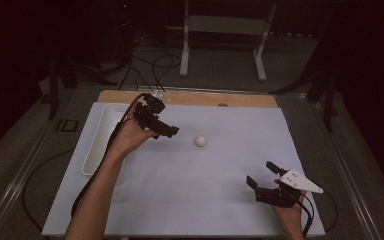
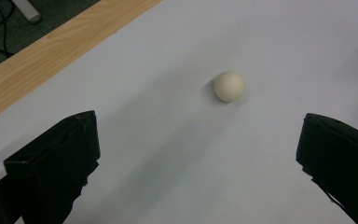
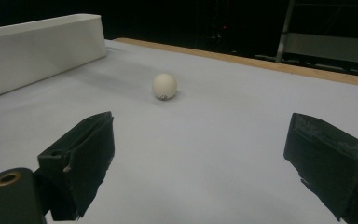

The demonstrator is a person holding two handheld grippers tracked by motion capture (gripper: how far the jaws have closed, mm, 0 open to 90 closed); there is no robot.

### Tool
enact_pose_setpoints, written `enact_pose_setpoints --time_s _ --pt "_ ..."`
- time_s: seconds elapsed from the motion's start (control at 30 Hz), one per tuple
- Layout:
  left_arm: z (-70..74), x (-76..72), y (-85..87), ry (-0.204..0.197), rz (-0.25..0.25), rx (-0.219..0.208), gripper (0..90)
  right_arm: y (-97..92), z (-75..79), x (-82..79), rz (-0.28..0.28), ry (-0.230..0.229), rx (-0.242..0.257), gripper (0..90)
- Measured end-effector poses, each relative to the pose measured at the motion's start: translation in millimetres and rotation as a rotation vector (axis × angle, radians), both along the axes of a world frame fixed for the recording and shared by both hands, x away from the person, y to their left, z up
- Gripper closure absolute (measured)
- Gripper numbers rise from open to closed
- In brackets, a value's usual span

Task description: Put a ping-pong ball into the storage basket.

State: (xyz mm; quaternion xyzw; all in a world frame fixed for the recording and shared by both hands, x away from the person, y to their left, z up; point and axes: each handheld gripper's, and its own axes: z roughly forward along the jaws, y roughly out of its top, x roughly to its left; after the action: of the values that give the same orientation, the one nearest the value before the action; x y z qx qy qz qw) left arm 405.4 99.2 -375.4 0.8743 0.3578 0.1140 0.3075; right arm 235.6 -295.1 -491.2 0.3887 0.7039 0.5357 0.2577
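Note:
A small white ball [image 1: 200, 141] lies alone on the white table sheet [image 1: 190, 200], a little back of centre. My left gripper [image 1: 167, 125] is held above the sheet just left of the ball, pointing at it, a short gap away. In the left gripper view the ball [image 2: 229, 86] sits ahead of the left gripper [image 2: 196, 122], whose jaws stand wide apart and empty. My right gripper [image 1: 261, 173] rests low near the front right, open and empty. In the right gripper view the ball [image 3: 164, 86] lies well beyond the right gripper [image 3: 200, 122].
A long white tray [image 1: 100, 137] lies along the sheet's left side, behind the left hand; its wall [image 3: 42, 51] rises at the left of the right gripper view. A wooden strip [image 1: 190, 98] borders the far edge. Cables and a metal stand [image 1: 225, 30] are on the floor beyond.

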Motion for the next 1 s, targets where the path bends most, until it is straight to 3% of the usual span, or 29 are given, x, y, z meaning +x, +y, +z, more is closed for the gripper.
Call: enact_pose_setpoints --time_s 0.8,1.0 --pt "-0.8 9.7 -28.8 -0.024 -0.101 0.024 0.1 0.6 -0.4 -0.6 0.002 -0.002 -0.001 8.4" --pt "-4.6 13.7 -33.7 -0.022 -0.102 0.035 0.2 0.8 -0.7 -0.5 0.004 0.001 0.001 8.4"
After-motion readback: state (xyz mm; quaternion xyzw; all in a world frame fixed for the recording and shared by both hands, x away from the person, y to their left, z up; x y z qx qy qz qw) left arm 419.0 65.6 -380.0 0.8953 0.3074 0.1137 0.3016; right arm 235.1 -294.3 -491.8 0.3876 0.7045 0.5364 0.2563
